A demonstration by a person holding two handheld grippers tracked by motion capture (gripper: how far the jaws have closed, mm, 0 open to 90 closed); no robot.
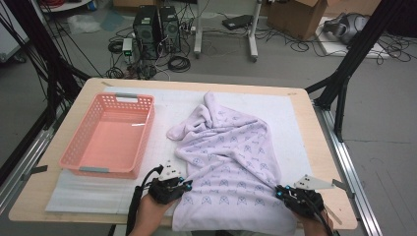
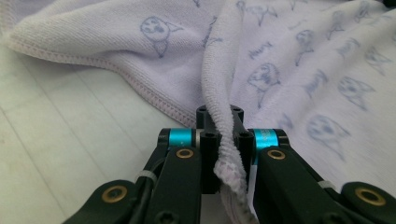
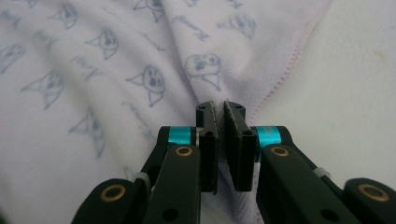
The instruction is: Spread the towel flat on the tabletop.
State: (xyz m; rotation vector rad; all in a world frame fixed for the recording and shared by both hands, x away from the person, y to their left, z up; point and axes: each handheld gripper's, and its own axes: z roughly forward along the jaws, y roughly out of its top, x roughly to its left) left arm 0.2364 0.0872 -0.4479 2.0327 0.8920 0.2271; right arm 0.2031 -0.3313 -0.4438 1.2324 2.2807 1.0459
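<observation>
A pale lilac towel (image 1: 231, 157) printed with small blue cat faces lies crumpled across the white mat, its near end hanging over the table's front edge. My left gripper (image 1: 184, 186) is at the towel's near left edge. In the left gripper view a raised fold of the towel (image 2: 303, 70) runs between the jaws, and the left gripper (image 2: 223, 112) is shut on it. My right gripper (image 1: 279, 191) is at the near right edge. In the right gripper view the right gripper (image 3: 220, 107) pinches a thin layer of the towel (image 3: 93, 70) close to its stitched hem.
A pink plastic basket (image 1: 69, 147) stands on the left of the white mat (image 1: 172, 105), holding nothing. The wooden table (image 1: 324, 147) ends close on the right and front. Beyond the table are computer towers, cables and a cardboard box on the floor.
</observation>
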